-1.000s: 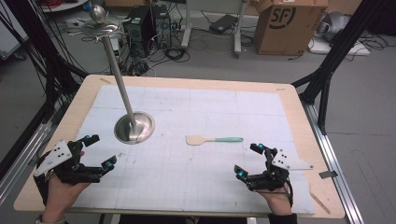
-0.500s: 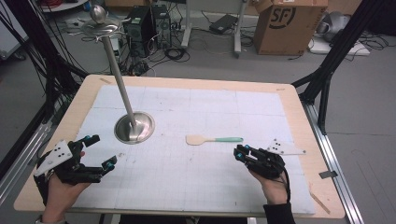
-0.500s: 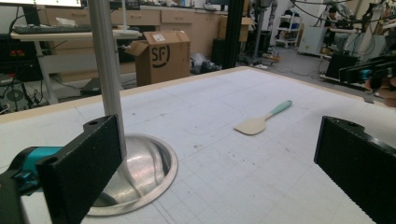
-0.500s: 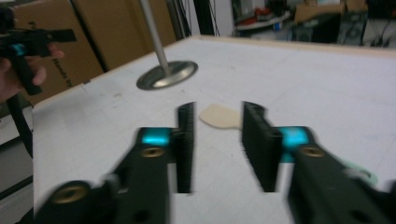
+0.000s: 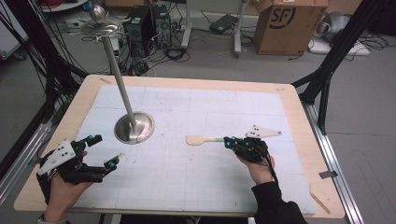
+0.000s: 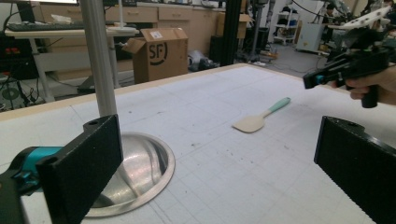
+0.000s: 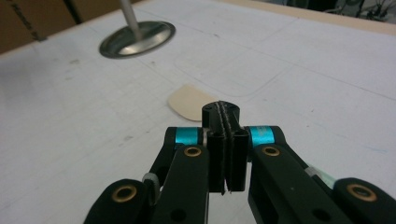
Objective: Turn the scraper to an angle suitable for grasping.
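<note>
One spatula (image 5: 201,139) lies near the table's (image 5: 299,116) centre with its long axis left-right, handle end touching our right hand-held gripper (image 5: 228,142), whose jaws have just closed together with nothing visibly between them; left hand-held gripper (image 5: 103,151) wide, far off.

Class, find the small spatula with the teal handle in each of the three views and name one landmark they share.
High view: spatula right of centre on the mat.
Left gripper view: spatula mid-right, lying flat.
Right gripper view: its pale blade behind the jaws.
Shared landmark: metal stand base.
</note>
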Tool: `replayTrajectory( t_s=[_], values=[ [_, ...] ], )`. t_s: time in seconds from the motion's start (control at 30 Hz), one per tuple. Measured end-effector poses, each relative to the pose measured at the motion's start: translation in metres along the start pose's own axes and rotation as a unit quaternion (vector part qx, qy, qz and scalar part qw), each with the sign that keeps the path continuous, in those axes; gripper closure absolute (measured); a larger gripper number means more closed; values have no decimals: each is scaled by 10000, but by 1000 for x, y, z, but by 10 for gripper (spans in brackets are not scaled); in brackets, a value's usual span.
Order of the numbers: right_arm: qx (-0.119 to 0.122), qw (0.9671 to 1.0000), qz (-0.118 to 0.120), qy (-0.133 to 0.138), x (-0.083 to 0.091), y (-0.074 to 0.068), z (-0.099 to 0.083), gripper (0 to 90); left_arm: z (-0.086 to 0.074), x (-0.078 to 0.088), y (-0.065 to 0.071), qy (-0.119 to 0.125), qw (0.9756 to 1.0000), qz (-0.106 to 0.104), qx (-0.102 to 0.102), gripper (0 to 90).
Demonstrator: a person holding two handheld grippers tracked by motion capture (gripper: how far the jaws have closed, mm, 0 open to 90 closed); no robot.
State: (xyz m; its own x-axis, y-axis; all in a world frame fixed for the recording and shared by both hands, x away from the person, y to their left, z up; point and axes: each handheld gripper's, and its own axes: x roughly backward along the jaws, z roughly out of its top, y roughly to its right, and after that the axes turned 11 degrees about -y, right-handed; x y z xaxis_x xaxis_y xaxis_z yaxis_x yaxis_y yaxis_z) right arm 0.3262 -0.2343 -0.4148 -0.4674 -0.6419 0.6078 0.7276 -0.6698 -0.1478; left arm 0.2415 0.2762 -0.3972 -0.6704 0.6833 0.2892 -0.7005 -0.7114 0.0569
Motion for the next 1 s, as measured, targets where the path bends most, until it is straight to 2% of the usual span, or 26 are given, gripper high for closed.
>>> replayTrajectory(
  t_s=[0.07, 0.1, 0.27, 0.43, 0.7, 0.93, 1.0],
  values=[
    [-36, 9999, -7, -146, -13, 5, 7, 898, 0, 0, 0, -10, 10000, -10, -5, 17],
    [-36, 9999, -7, -146, -13, 5, 7, 898, 0, 0, 0, -21, 10000, -12, -10, 17],
    [9, 9987, -177, -479, -35, 8, 16, 897, 0, -1, 0, -29, 10000, -21, -2, 17],
    [-48, 9970, -138, -764, -59, 8, 23, 897, -1, -2, 0, -45, 10000, -28, 9, 17],
    [-236, 9952, -283, -909, -80, 13, 27, 898, -1, -4, 1, -79, 10000, -53, -5, 17],
    [-228, 9932, -325, -1094, -93, 12, 30, 898, -2, -4, 0, -101, 9999, -60, -9, 17],
    [-239, 9935, -300, -1073, -94, 13, 30, 898, -3, -4, 0, -105, 9999, -68, -1, 17]
  ],
)
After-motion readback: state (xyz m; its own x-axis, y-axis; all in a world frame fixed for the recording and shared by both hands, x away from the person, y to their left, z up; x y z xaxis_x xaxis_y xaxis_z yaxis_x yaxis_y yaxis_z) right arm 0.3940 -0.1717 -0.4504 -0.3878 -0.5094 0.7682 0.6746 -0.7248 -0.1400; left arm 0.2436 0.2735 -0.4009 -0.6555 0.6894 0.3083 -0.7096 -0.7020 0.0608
